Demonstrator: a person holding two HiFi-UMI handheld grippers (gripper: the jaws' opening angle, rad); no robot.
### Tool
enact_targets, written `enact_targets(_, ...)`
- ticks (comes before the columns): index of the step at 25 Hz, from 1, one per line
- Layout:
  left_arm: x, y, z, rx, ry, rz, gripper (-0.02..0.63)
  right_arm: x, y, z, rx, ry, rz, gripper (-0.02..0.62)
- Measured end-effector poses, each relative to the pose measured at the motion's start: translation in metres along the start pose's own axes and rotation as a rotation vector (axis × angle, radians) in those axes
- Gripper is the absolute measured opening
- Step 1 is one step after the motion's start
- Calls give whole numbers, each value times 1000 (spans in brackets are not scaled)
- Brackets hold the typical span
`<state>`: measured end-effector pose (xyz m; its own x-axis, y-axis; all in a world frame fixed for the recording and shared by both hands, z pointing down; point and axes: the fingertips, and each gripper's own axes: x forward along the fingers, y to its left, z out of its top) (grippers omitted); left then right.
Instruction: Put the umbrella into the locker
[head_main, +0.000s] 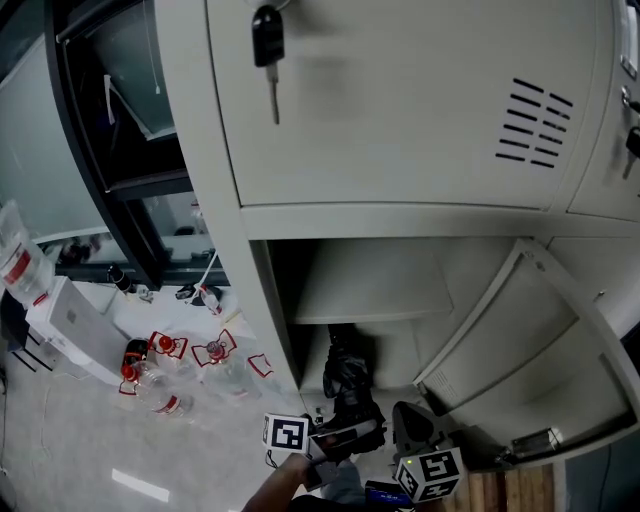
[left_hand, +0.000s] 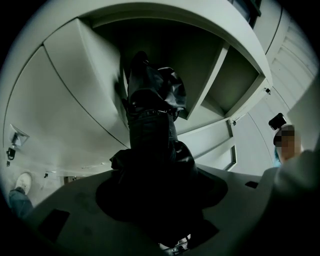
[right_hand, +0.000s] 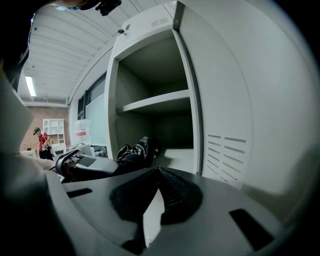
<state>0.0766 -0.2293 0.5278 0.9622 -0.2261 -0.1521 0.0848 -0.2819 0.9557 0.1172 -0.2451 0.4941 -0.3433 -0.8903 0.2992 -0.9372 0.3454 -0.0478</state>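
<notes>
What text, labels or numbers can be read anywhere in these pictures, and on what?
Nothing is legible.
Red labels on the bottles: print too small to read.
Red-and-white sign in the background: blurred.
Marker cubes: square patterns only, no words.

Pale floor (head_main: 60, 450) down at 8 o'clock. Bunch of red-labelled bottles (head_main: 165, 385) on it, white box (head_main: 72, 325) just beside, toward 9.

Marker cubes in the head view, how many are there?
2. One marker cube sits at the bottom centre, just left of the umbrella; the other is lower right of it, by the open locker door. None seems hidden.
</notes>
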Motion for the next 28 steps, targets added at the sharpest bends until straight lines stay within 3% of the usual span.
enact_targets(6,3,6,12,-49,-23,-10,270,9,1,8,-19,-12,1,2)
enact_targets(28,12,15,47,-79,-35,-77,278,32,-2,8,-13,8,28,2)
